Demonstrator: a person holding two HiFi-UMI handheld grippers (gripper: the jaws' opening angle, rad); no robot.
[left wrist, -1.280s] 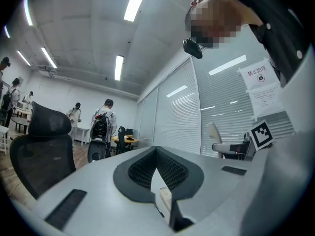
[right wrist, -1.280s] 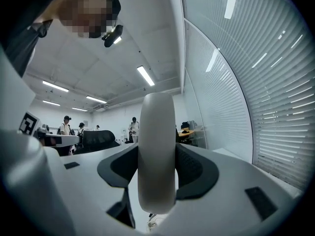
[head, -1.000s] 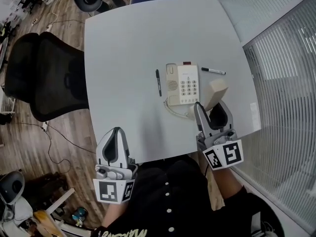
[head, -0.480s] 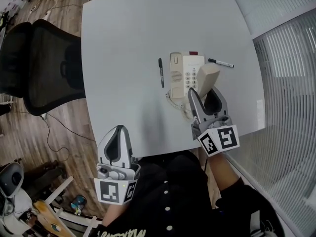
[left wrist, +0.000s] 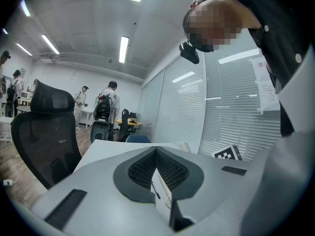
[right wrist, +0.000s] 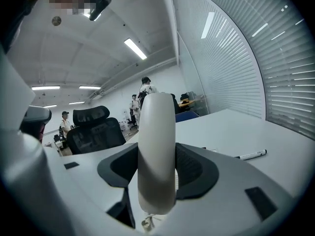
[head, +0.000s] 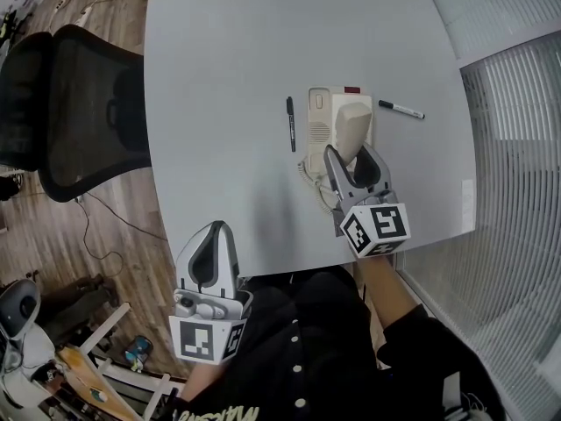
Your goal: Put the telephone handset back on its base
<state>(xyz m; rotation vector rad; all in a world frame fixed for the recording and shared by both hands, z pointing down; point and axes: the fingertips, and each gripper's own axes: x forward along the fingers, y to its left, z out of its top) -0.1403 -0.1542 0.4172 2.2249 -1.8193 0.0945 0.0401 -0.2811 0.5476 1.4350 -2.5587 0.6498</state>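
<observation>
With the left hand-held gripper (head: pixel 213 235): shut, empty, base (head: pixel 317 132) well ahead and rightward; with the right hand-held gripper (head: pixel 349 163): clamped on the handset (head: pixel 352 123), lengthwise straight ahead, over the base's keypad side; probably needs easing left onto the cradle.
</observation>
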